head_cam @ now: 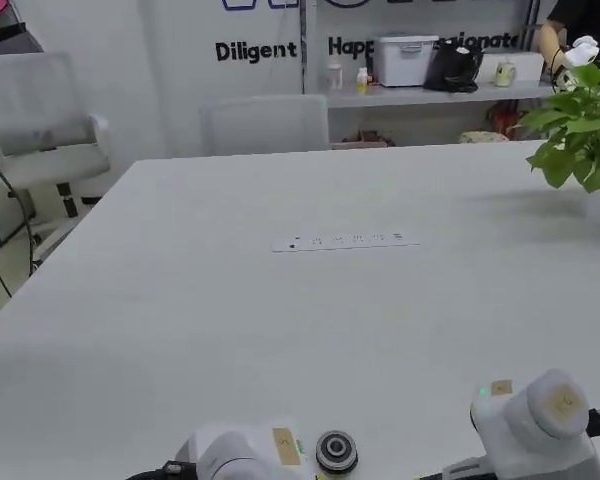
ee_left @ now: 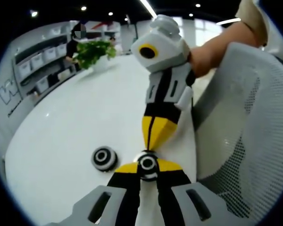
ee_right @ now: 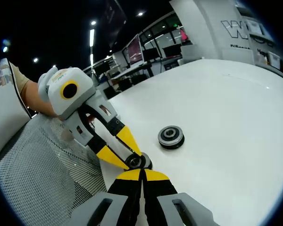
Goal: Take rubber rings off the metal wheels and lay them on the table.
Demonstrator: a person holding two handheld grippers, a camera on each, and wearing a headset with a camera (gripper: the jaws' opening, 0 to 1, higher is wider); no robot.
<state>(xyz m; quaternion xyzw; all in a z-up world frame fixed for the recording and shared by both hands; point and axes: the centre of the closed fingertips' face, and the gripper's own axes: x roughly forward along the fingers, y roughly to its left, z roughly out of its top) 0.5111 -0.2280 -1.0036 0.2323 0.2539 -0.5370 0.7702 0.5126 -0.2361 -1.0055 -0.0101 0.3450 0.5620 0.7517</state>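
Metal wheel (ee_left: 147, 164) clamped between jaws of left gripper (ee_left: 148, 168) at near table (head_cam: 280, 340) edge. Right gripper (ee_right: 142, 175) jaws together, tips on wheel rim; rubber ring (ee_left: 141, 160) pinched or not, cannot tell. Second wheel (head_cam: 336, 450) resting on table beside. Step: stripping ring. Next: firm pinch, peel outward, lay down.

Before you, table (head_cam: 280, 320): white, smooth, matt with faint sheen. Your left gripper (ee_left: 148, 167) and right gripper (ee_right: 142, 171): housings glossy white plastic; jaws black and yellow, matt plastic by look. On top, loose wheel (ee_right: 170, 136): bright polished metal hub, rim dull black rubber. Between jaws, held wheel (ee_left: 147, 162): same shiny metal centre, black rubber edge. Beside you, chair back (ee_right: 42, 160): grey mesh cloth, coarse open weave. Far off, storage box (head_cam: 405, 60): translucent plastic.
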